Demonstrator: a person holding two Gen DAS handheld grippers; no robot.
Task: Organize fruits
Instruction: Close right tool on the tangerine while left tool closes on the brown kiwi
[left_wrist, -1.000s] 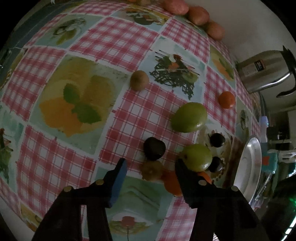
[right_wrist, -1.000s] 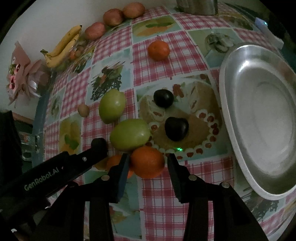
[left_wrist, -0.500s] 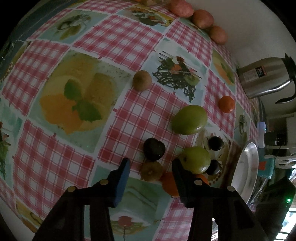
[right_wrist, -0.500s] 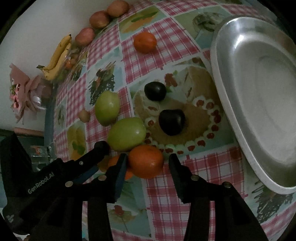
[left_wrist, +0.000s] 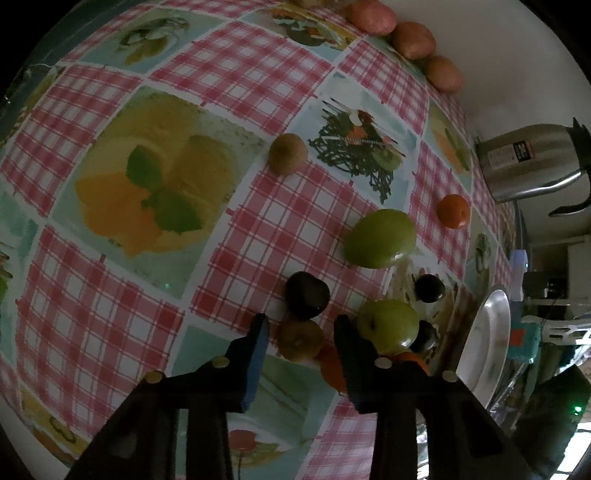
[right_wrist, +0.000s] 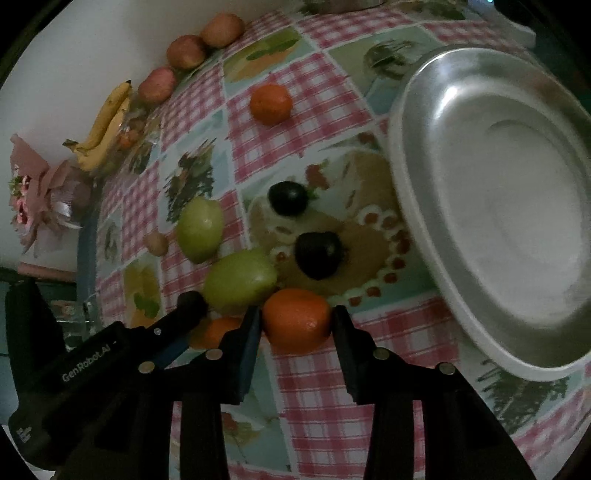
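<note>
My right gripper (right_wrist: 295, 328) is shut on an orange (right_wrist: 296, 319) that sits on the checked tablecloth, left of the silver plate (right_wrist: 417, 206). My left gripper (left_wrist: 301, 339) is open around a brown kiwi (left_wrist: 300, 339), with a gap on each side. A dark plum (left_wrist: 306, 294) lies just beyond the kiwi. Two green apples (right_wrist: 238, 280) (right_wrist: 199, 229), two dark plums (right_wrist: 318, 254) (right_wrist: 287, 198) and a second orange (right_wrist: 216, 332) lie close by. The left gripper's body (right_wrist: 110, 354) shows at the right wrist view's lower left.
Another orange (right_wrist: 270, 104) and a second kiwi (left_wrist: 287, 153) lie farther out. Reddish fruits (left_wrist: 412, 40) and bananas (right_wrist: 105, 127) line the wall. A steel kettle (left_wrist: 532, 166) stands at the table's far corner. A pink bouquet (right_wrist: 37, 192) sits at the left.
My right gripper's fingers have closed in until they touch the orange. My left gripper has narrowed around the kiwi and moved slightly forward.
</note>
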